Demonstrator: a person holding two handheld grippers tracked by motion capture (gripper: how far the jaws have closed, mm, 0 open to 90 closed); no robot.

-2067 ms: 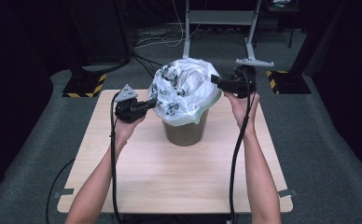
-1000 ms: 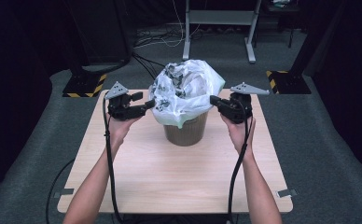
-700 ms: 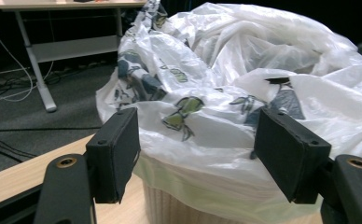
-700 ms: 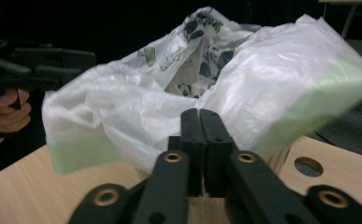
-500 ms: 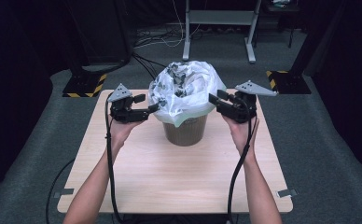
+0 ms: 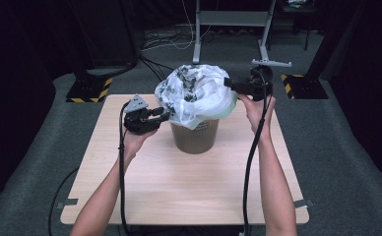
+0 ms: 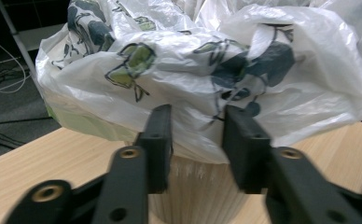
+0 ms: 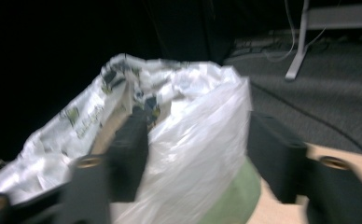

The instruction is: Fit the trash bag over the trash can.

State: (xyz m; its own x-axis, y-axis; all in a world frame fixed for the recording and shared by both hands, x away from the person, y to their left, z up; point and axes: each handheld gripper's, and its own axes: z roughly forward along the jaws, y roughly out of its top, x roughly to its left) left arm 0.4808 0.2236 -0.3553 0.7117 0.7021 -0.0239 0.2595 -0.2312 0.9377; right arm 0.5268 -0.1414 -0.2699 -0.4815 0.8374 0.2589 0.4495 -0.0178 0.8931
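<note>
A round brown bin (image 6: 195, 140) stands on the middle of the wooden table (image 6: 179, 191). A white plastic bag (image 6: 194, 93) with green and dark prints billows out of its top. My left gripper (image 6: 165, 116) is at the bag's lower left edge, level with the bin's rim. In the left gripper view it (image 7: 198, 135) stands open, with the bag's hem (image 7: 207, 70) just past its tips and the bin (image 7: 198, 186) below. My right gripper (image 6: 227, 82) is at the bag's upper right. In the blurred right gripper view it (image 8: 200, 144) is open, with a fold of the bag (image 8: 193, 135) between its jaws.
The table's far edge lies just behind the bin. Beyond it on the grey carpet are a metal desk frame (image 6: 228, 19), floor cables (image 6: 164, 42) and two stands with yellow-black striped bases (image 6: 88, 91) (image 6: 297, 84). Each gripper's cable trails toward the near edge.
My right gripper has risen from beside the bin's rim to the bag's upper right. The left gripper has dropped a little toward the bag's lower left edge. The bag has shifted slightly.
</note>
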